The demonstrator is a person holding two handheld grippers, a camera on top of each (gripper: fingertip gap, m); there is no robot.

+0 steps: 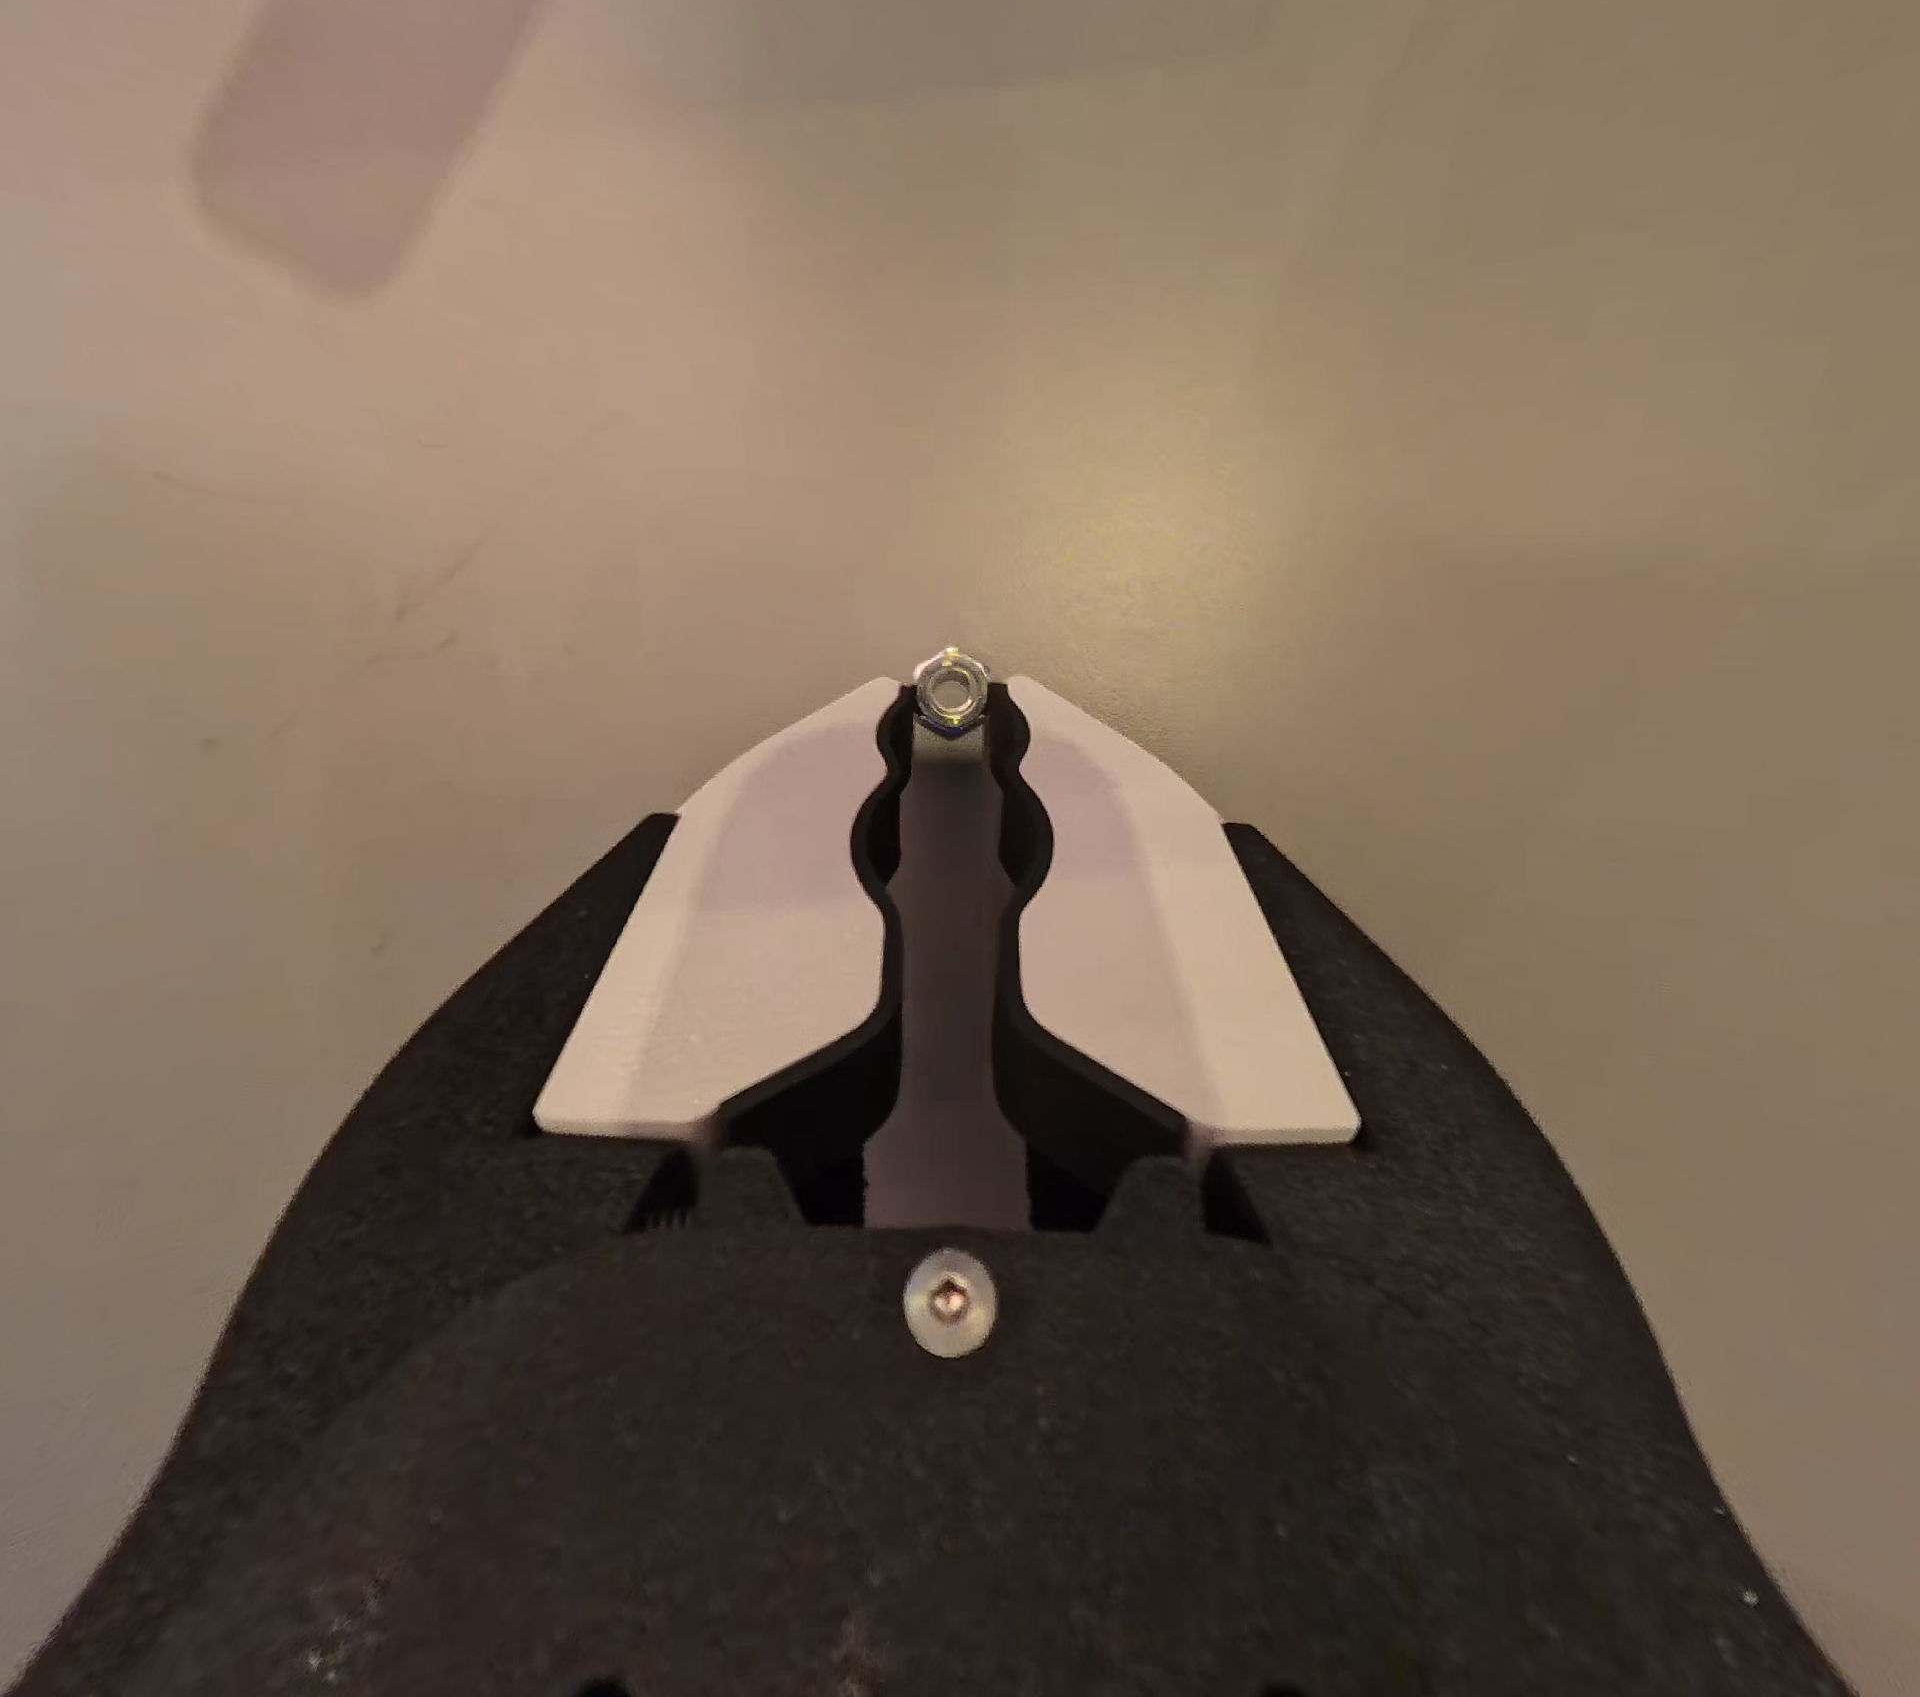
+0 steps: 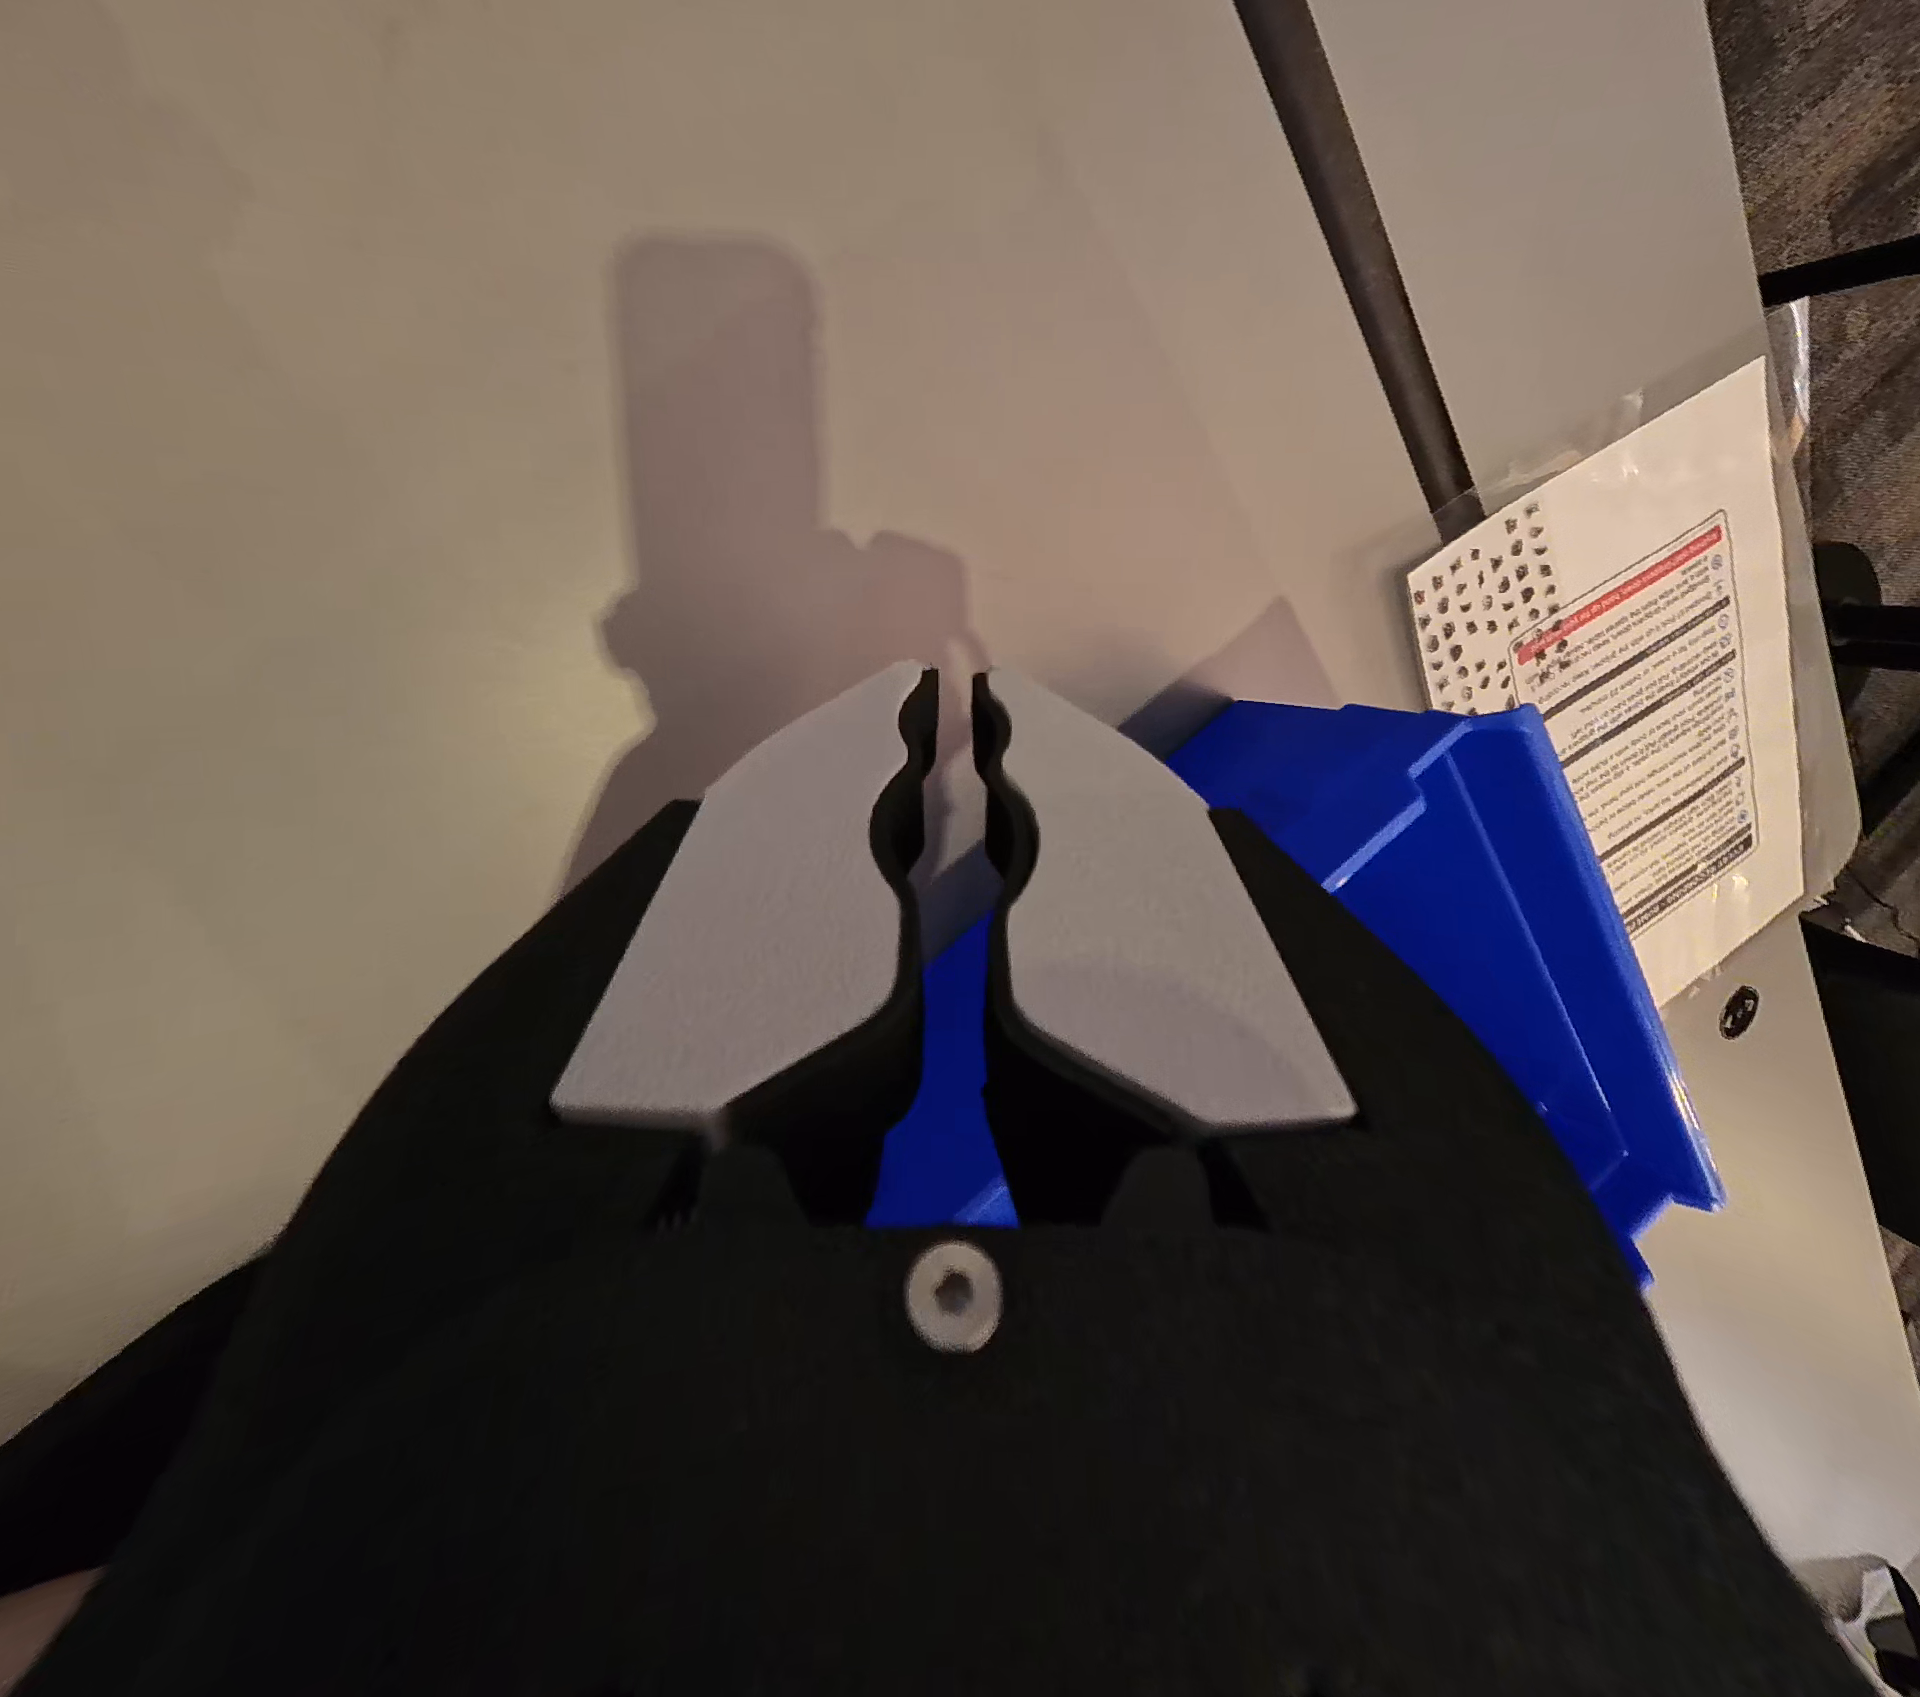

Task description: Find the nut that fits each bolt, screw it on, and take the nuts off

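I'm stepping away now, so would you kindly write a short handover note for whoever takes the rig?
Left gripper: shut on a small silver hex nut at its fingertips, held above the bare white table.
Right gripper: empty, fingers slightly apart, above the blue bin at the table's right edge.
No bolt is in view; the bin's contents are hidden.
Left to do: find the matching bolt, screw the nut on, take it off.

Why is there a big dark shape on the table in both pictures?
Left wrist view: a soft purplish shadow falls on the pale beige table, beside a warm yellowish glow. Right wrist view: a blurry-edged gripper-shaped shadow lies ahead of the grey fingers.
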